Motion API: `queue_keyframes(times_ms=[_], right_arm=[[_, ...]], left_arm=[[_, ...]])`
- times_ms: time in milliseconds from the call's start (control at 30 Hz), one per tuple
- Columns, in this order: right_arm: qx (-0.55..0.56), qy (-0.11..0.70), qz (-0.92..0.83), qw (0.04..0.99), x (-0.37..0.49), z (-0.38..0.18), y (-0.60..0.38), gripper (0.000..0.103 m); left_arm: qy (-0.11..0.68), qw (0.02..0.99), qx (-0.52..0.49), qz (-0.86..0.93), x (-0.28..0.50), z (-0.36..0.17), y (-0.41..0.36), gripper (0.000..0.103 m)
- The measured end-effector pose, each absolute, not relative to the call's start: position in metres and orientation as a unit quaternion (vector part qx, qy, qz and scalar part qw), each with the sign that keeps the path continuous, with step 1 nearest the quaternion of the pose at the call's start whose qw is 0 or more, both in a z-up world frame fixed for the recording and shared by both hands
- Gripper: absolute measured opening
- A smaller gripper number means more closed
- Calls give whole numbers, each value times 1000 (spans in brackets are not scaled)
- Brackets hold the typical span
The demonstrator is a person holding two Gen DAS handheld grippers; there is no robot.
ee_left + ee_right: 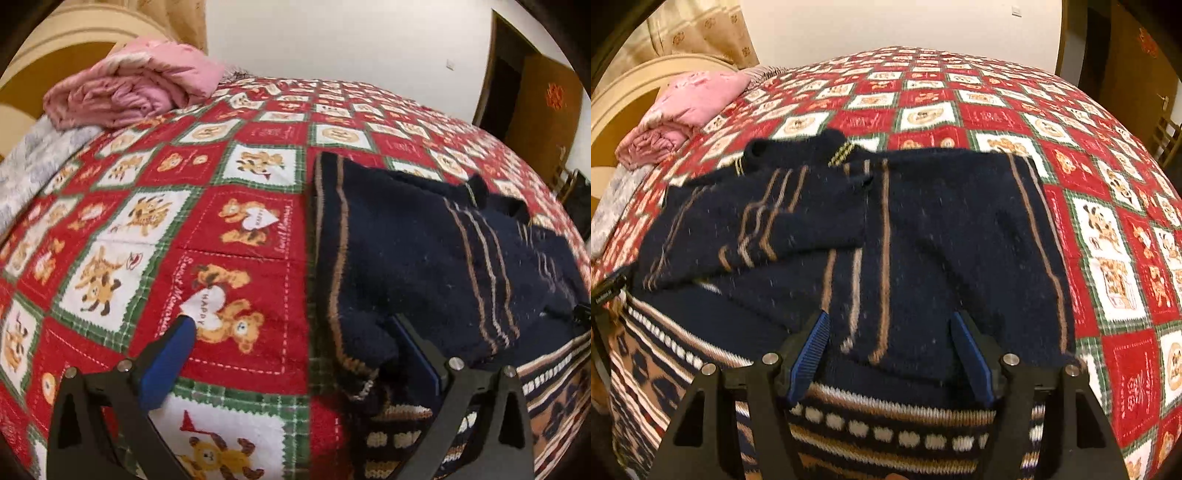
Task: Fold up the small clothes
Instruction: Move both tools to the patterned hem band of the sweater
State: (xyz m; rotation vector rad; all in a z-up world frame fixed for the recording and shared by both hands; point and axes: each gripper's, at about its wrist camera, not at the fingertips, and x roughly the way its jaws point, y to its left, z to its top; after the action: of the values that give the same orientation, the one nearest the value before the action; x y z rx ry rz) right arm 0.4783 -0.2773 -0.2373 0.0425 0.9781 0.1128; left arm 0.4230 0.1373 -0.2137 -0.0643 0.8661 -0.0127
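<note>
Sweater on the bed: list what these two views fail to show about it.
- Bottom hem of the sweater: cut off by the lower edge in both views, behind the hand-held gripper frames.
- Knit texture and folded sleeve: smeared by motion blur in the right wrist view.
- Its right side: runs off the frame edge in the left wrist view.
- Front or back facing up: cannot tell.
- Bedspread under it: hidden by the sweater.

Bedspread (pixel 997 110) beyond sweater (pixel 942 240) open; pink quilt (pixel 683 107) blocks far left corner.
</note>
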Motion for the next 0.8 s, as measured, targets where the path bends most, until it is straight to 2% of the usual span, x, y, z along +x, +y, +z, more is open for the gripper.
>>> queue_keyframes(times_ms=[233, 567, 800], right_arm=[[35, 476, 72, 876, 430, -234, -296, 69], [52, 465, 80, 880, 341, -233, -323, 69], [77, 460, 71, 882, 288, -238, -327, 69]], left_arm=[[426, 900, -89, -24, 385, -206, 153, 103], [389, 918, -47, -60, 263, -181, 123, 103], [411, 909, -42, -58, 214, -188, 112, 103]])
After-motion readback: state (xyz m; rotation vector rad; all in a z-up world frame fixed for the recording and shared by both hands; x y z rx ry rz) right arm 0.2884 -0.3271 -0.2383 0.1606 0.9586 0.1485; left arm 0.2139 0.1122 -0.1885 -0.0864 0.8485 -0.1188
